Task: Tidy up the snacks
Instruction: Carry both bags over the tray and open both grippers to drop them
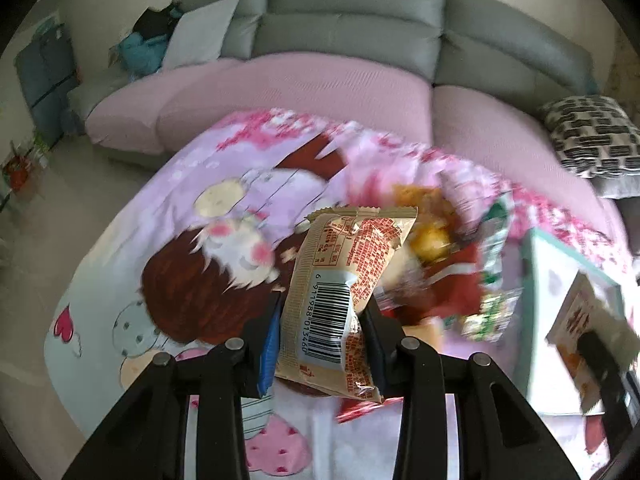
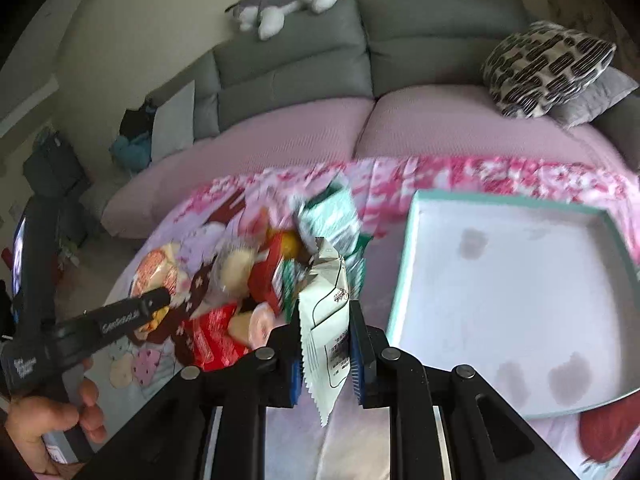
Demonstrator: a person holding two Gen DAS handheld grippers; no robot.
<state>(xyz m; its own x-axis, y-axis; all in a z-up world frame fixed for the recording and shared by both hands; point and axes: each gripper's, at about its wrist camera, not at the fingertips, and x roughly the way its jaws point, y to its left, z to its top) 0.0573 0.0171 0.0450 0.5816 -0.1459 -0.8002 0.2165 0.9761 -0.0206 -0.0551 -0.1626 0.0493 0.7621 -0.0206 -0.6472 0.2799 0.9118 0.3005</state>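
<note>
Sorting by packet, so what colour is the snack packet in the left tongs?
Beige snack packet with red print and a white barcode panel; clearest in the left wrist view.

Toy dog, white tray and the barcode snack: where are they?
toy dog [image 2: 284,4], right wrist view, on its grey-and-white body.
white tray [image 2: 516,280], right wrist view, on its bare floor.
barcode snack [image 1: 340,292], left wrist view, on the wrapper by the barcode.

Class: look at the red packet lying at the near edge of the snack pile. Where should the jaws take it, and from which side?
Grip the red packet by its near edge, coming from above on the near side; it seems to lie fairly flat on the cloth, with other snacks crowding its far side.
</note>
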